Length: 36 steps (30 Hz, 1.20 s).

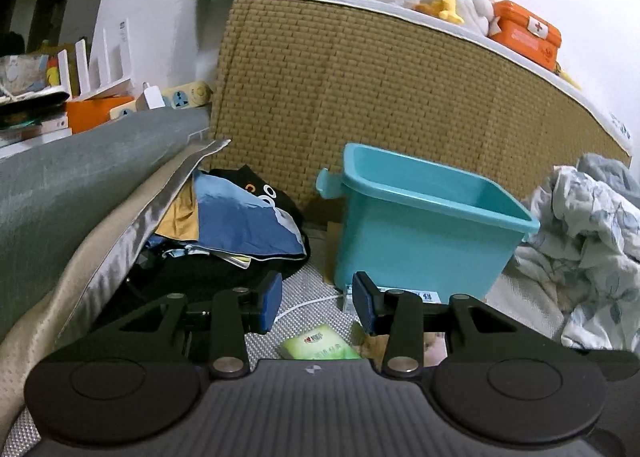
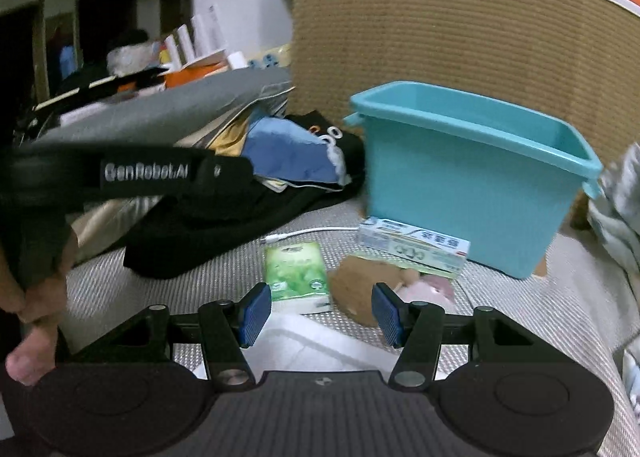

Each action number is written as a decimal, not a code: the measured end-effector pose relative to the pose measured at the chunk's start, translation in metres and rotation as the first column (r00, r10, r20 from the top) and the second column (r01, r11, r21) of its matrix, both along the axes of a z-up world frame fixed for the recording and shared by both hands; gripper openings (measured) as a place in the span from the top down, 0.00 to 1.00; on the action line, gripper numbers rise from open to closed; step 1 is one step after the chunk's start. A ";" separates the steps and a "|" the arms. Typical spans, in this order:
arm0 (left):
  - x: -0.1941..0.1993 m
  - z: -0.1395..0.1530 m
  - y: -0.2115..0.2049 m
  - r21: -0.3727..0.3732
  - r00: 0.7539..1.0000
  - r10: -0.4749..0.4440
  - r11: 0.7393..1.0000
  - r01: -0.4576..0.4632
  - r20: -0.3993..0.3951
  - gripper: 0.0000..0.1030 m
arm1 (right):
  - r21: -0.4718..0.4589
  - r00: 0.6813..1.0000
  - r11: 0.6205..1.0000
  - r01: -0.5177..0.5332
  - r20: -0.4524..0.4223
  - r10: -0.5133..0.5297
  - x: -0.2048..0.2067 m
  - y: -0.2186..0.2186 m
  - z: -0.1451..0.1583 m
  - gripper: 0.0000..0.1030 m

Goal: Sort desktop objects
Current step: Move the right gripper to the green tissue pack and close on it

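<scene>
A teal plastic bin (image 1: pixel 428 225) stands empty on the woven mat (image 1: pixel 308 297); it also shows in the right wrist view (image 2: pixel 472 181). A green tissue pack (image 2: pixel 296 273) lies in front of it, also seen under my left gripper (image 1: pixel 320 345). A white toothpaste box (image 2: pixel 412 247) lies against the bin's base. A brown and pink plush toy (image 2: pixel 372 289) lies beside the pack. My left gripper (image 1: pixel 316 305) is open and empty above the pack. My right gripper (image 2: pixel 318 315) is open and empty, just short of the pack and the toy.
A pile of dark and blue clothes (image 1: pixel 240 217) lies left of the bin under a grey cushion (image 1: pixel 80 169). A woven headboard (image 1: pixel 400 97) rises behind, with plush toys and an orange first-aid box (image 1: pixel 528 33) on top. A crumpled blanket (image 1: pixel 592 249) lies right. A white cable (image 2: pixel 312 233) crosses the mat.
</scene>
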<state>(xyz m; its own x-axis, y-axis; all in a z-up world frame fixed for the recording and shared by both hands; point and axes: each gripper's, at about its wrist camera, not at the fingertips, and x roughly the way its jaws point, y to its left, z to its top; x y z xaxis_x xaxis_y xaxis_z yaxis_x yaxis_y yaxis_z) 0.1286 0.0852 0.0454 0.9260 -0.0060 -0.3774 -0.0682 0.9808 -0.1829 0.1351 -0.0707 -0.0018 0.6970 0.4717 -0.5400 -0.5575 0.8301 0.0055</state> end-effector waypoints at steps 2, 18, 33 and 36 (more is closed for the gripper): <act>0.001 0.000 0.003 -0.015 1.000 0.003 1.000 -0.003 -0.003 0.58 | -0.011 1.000 1.000 -0.004 -0.008 0.004 0.002 0.005 -0.002 0.42; 0.011 -0.005 0.027 -0.122 0.997 0.047 0.991 -0.054 -0.060 0.58 | -0.083 0.997 0.994 -0.074 -0.039 0.071 0.020 0.047 -0.013 0.42; 0.020 -0.018 0.060 -0.319 0.990 0.081 0.941 -0.115 -0.117 0.58 | -0.108 0.994 0.991 -0.083 -0.082 0.075 0.054 0.061 -0.024 0.42; 0.020 -0.019 0.061 -0.331 0.989 0.082 0.936 -0.118 -0.119 0.58 | -0.115 0.993 0.990 -0.087 -0.088 0.077 0.060 0.064 -0.027 0.42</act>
